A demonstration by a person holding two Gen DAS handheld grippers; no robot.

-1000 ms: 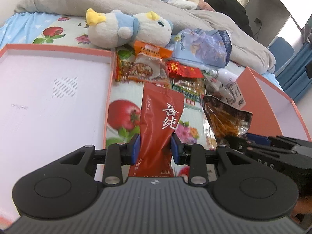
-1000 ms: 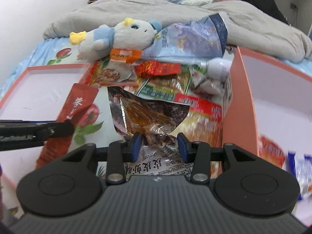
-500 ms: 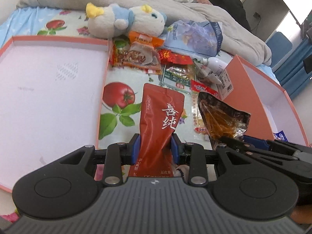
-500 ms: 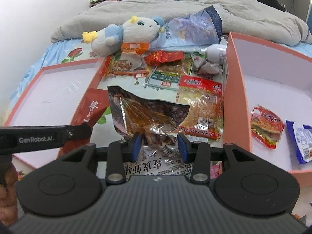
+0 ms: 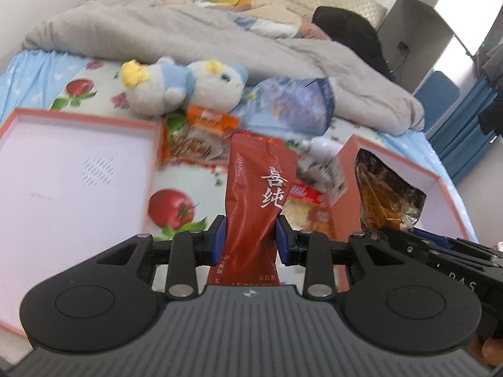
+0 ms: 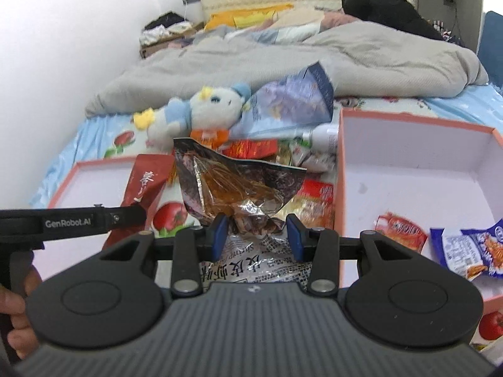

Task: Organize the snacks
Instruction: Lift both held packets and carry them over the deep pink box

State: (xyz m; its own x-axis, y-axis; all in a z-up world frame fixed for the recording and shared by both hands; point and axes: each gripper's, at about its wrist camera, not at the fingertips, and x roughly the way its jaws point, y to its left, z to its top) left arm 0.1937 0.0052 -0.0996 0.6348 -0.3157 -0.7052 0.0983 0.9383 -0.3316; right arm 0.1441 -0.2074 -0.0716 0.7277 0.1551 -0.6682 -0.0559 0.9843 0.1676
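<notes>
The red pouch hangs clear of the bed, pinched low down between the jaws of the left gripper. Beside it the crinkled foil snack bag is pinched at its gathered bottom by the jaws of the right gripper. Below lie the remaining snacks on the bed sheet, between the shallow lid at the bed's left edge and the deep box on the right, which holds two packets. Both bags are slick and gripped near one end only; I judge either could slide or swing loose in carrying, or catch the box wall and drop outside it.
</notes>
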